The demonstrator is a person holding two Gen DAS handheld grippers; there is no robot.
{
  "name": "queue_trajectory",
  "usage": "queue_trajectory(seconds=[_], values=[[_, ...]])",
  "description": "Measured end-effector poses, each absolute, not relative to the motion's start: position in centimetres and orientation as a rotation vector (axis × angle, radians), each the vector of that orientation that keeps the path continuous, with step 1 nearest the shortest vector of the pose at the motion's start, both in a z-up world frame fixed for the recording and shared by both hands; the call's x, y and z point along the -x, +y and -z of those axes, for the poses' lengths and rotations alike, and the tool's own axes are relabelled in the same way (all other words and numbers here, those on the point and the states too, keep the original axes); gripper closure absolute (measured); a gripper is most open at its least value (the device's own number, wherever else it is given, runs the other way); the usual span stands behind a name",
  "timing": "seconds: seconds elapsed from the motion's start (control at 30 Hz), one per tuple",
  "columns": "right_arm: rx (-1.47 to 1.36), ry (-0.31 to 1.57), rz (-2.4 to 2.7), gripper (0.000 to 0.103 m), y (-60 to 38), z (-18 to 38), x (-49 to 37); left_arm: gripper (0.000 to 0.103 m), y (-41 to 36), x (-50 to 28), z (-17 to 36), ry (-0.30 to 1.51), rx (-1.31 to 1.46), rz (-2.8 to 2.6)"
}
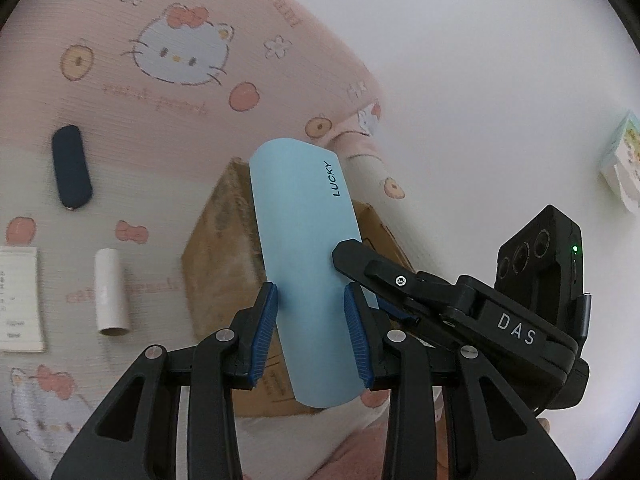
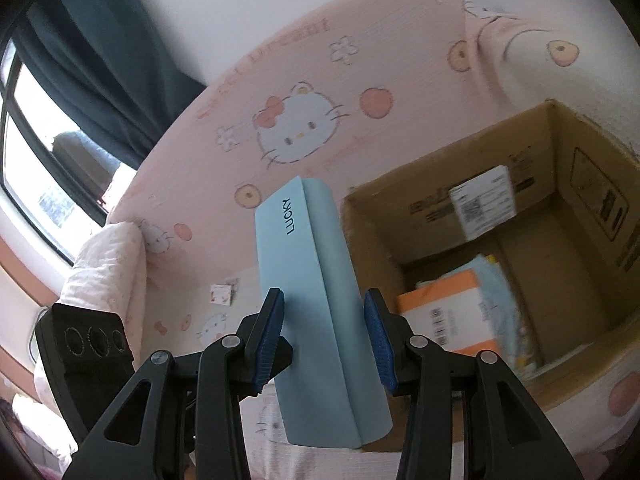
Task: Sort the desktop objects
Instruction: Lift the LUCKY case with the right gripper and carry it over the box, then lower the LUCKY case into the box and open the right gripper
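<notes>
A light blue case (image 1: 300,208) printed LUCKY is held up in the air, and both grippers grip it. In the left wrist view my left gripper (image 1: 310,292) has its blue pads pressed on the two long sides of the case. My right gripper (image 1: 360,276) reaches in from the right and clamps the same case. In the right wrist view the right gripper (image 2: 324,300) squeezes the case (image 2: 304,240) the same way. The case hangs over the near left corner of an open cardboard box (image 2: 440,168), which the left wrist view shows behind the case (image 1: 224,248).
The box holds an orange-and-white carton (image 2: 444,312) and something pale blue. On the pink cat-print cloth (image 1: 180,92) lie a dark blue case (image 1: 71,166), a white tube (image 1: 110,292), a notepad (image 1: 18,300) and a small card (image 2: 222,294). A window (image 2: 36,152) is at the left.
</notes>
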State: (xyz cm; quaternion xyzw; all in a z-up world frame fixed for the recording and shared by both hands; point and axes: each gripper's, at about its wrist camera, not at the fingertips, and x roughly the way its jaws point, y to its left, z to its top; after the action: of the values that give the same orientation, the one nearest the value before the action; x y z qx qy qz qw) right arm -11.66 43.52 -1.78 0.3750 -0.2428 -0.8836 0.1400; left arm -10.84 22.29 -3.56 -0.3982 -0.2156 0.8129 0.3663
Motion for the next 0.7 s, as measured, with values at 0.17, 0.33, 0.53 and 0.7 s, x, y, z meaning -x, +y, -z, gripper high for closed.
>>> queue_trajectory(seconds=[0.17, 0.33, 0.53, 0.7], values=[[-1.100, -0.728, 2.547, 0.063, 46.1, 2.2, 12.5, 0.066, 24.9, 11.4, 4.1, -0.528, 1.048, -2.083], [-1.154, -0.767, 2.527, 0.063, 48.4, 3.4, 13.5, 0.066, 27.4, 11.9, 5.4, -0.524, 1.127, -2.068], [-1.242, -0.787, 2.502, 0.064, 50.2, 5.0, 14.4, 0.067, 29.9, 11.8, 6.1, -0.438, 1.192, -2.093], [-1.325, -0.830, 2.418, 0.064, 50.2, 6.4, 15.2, 0.069, 31.7, 11.4, 5.3, -0.225, 1.256, -2.197]])
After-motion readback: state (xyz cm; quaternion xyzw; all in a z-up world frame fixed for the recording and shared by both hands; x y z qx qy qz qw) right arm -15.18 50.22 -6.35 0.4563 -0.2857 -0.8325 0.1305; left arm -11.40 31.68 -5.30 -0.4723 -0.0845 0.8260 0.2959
